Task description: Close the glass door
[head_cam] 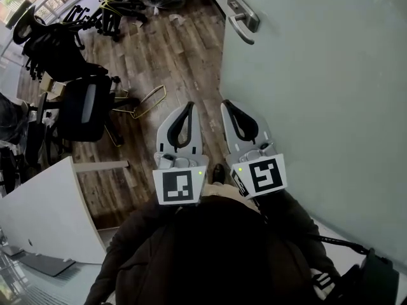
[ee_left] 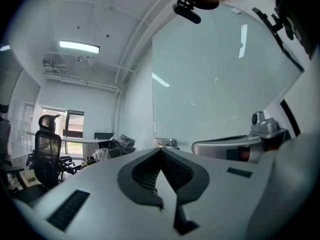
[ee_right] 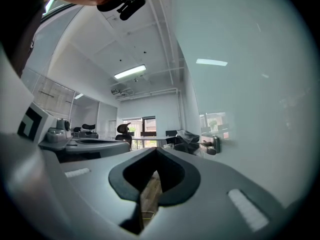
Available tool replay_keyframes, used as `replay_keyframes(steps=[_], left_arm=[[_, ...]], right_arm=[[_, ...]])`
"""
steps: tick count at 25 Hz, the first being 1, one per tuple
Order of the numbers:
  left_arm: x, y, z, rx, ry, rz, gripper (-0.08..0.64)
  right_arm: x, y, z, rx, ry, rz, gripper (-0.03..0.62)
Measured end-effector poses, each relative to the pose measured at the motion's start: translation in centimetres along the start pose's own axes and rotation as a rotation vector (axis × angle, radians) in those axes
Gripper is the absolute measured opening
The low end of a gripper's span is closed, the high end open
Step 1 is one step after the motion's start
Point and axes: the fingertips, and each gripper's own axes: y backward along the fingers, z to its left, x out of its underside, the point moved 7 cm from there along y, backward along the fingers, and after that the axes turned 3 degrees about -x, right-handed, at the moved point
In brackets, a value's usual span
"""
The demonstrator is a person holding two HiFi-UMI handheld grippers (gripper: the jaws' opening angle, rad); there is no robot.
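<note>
Task looks barely begun, if at all. The glass door (head_cam: 318, 94) is a frosted pane filling the right side of the head view, right beside the person. Its free edge runs along the wood floor (head_cam: 172, 56), w/ the metal handle (head_cam: 243, 19) up at the far end, well ahead of both tools. No frame or latch side shows in any view, so how far open it stands can't be read. It seems swung into the room, not shut.

Left gripper (head_cam: 189, 105): jaws together at the tips, nothing between them, pointing fwd over the floor, apart from the pane. Right gripper (head_cam: 227, 103): jaws also together and empty, only floor shows through the gap behind the tips. It sits just beside the door's edge, but contact isn't evident. In the right gripper view the handle (ee_right: 214, 145) is ahead and to the right, not between the jaws.

Left to do, by my read: reach the handle or edge, push or pull the pane round to its frame, and latch it. Office chairs (head_cam: 82, 107) and a white desk (head_cam: 44, 215) stand off to the left, away from the door
</note>
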Motion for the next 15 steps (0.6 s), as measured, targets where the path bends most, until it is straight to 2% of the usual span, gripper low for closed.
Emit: replay_keyframes(steps=[5, 9, 12, 15], left_arm=[[1.1, -6.8, 2.3, 0.039, 0.011, 0.015, -0.003], [0.7, -12.6, 4.6, 0.092, 0.016, -0.013, -0.003], [0.7, -16.5, 6.2, 0.131, 0.029, -0.01, -0.004], [0.5, -20.0, 7.6, 0.146, 0.049, -0.008, -0.003]], right_arm=[[0.9, -5.3, -3.6, 0.024, -0.004, 0.021, 0.002], [1.0, -10.6, -5.5, 0.029, 0.005, 0.027, 0.002], [0.2, -14.6, -6.6, 0.031, 0.007, 0.002, 0.002], [-1.6, -17.1, -8.3, 0.071, 0.05, -0.034, 0.002]])
